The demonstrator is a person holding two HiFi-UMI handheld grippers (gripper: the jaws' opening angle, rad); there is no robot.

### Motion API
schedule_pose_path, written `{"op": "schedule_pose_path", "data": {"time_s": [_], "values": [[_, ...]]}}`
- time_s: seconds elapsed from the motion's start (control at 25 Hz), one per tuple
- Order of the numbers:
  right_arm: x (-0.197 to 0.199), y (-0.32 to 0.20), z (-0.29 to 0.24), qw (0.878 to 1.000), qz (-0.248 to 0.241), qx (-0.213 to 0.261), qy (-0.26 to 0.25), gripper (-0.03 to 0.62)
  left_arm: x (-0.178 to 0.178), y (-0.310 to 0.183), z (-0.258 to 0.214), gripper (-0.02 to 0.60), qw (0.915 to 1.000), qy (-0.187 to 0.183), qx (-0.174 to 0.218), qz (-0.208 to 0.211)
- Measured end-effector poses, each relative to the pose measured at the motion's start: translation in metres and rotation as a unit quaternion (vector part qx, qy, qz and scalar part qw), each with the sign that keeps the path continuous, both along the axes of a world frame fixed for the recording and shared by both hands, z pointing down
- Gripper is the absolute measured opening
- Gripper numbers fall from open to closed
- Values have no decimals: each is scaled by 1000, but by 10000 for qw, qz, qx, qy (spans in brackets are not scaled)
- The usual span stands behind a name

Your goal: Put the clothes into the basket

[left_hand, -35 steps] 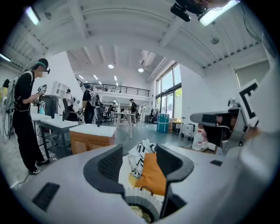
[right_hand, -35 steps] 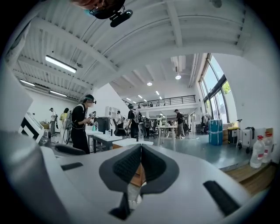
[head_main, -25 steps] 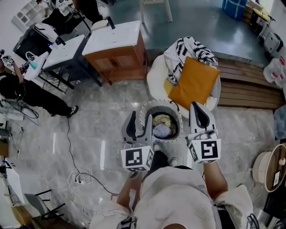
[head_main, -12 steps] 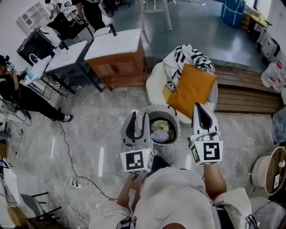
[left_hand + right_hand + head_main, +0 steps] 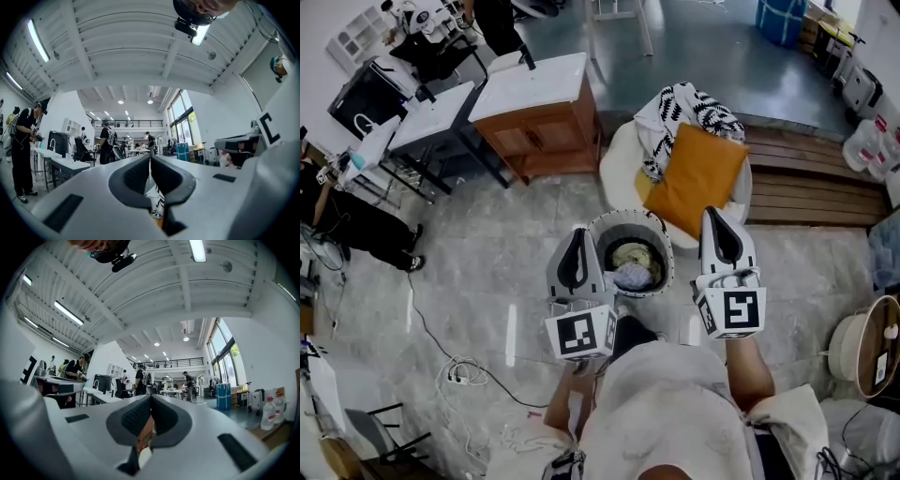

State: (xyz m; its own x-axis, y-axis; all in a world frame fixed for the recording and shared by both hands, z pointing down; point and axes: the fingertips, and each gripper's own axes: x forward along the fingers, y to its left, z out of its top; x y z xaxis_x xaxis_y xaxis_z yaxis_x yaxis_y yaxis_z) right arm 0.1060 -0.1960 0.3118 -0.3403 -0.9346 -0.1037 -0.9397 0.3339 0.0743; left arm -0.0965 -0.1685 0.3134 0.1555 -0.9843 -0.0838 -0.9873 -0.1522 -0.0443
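White left hand-held gripper (image 5: 579,234) just closed, empty

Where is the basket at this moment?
Head view, centre: the basket stands on the floor between the left gripper and right gripper, right in front of the chair with the orange cushion.

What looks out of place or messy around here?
Nothing looks spilled or damaged. The round grey basket stands upright with clothes inside. Only the black-and-white patterned cloth looks untidy, slung crookedly over the white round chair behind the orange cushion.
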Motion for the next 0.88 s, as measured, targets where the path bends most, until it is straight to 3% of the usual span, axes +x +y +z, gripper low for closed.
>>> {"op": "schedule_pose_path", "data": {"time_s": [0.88], "values": [[-4, -1, 5, 9998, -122, 43, 139, -12, 0, -3, 9, 12, 9999, 66, -92, -30]]}}
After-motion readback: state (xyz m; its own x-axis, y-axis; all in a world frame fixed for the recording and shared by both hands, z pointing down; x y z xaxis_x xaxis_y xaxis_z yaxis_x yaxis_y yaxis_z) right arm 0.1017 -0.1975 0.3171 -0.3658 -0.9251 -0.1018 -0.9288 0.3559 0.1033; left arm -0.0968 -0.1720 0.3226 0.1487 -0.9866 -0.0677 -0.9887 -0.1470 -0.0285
